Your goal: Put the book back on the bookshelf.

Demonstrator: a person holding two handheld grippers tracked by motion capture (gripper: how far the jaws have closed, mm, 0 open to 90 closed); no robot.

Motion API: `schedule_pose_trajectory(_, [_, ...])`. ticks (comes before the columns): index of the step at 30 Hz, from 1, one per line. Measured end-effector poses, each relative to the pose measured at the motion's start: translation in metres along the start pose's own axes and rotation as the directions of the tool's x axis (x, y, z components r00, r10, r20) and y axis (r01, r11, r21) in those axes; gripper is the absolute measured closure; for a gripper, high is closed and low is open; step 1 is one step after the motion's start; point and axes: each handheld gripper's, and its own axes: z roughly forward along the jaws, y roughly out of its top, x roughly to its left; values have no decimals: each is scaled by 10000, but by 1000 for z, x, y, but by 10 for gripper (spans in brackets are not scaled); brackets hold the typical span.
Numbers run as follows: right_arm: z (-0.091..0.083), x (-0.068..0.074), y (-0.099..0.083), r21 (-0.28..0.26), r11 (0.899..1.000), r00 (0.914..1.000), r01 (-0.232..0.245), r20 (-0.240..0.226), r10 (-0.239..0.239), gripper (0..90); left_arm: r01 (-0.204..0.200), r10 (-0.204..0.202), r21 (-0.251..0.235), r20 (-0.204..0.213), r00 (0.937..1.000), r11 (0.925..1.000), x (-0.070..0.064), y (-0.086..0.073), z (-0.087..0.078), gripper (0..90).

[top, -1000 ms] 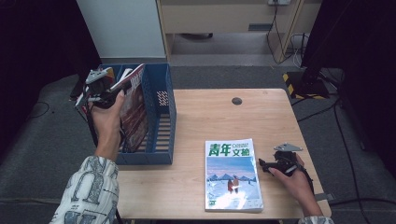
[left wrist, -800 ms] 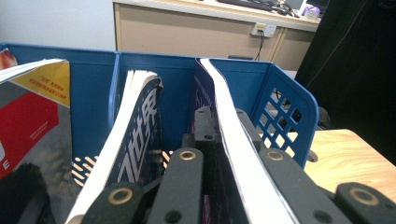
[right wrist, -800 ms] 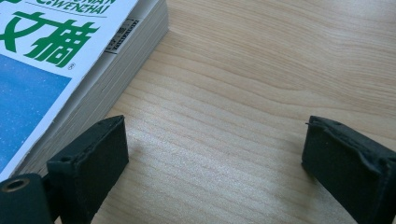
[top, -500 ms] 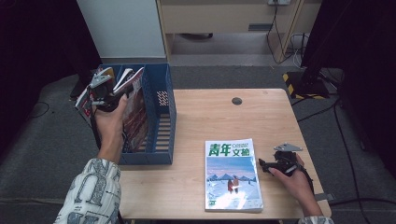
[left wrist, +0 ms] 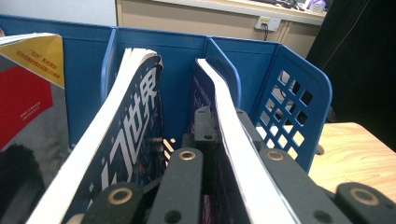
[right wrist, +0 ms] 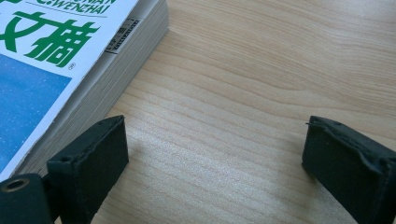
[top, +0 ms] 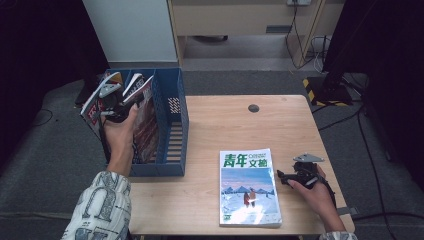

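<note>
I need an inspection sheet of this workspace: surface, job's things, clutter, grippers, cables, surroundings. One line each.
Surface: wooden table, mostly bare, with a dark round hole cap near the far edge.
Job's things: blue file rack at the table's left holds upright magazines; held magazine; green-titled magazine lies flat.
Clutter: nothing seen.
Grippers: left gripper shut on the held magazine in the rack; right gripper open, resting on the table beside the flat magazine.
Cables: several cables on the floor beyond the table.
Surroundings: grey carpet, white panel.

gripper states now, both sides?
Left gripper: shut on a magazine, up in the blue file rack.
Right gripper: open, empty, on the table beside the book.
</note>
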Motion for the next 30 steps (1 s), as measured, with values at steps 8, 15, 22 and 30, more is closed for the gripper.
schedule_pose_trajectory(8, [0, 0, 0, -1, 10000, 10000, -12, 10, 12, 72, -77, 77, 18, -110, 9999, 10000, 0, -1, -1, 836])
schedule_pose_trajectory(15, [0, 0, 0, 9, 10000, 10000, 33, -5, -33, 73, -303, 315, 525, -225, 9993, 9982, 1, 0, -6, 832])
schedule_pose_trajectory(22, [0, 0, 0, 9, 10000, 10000, 37, -2, -37, 73, -387, 415, 1384, -174, 9990, 9896, 8, 0, -15, 819])
schedule_pose_trajectory(30, [0, 1, 0, -9, 10000, 10000, 30, -4, -30, 73, -495, 520, 1749, -99, 9986, 9833, 15, -2, -22, 802])
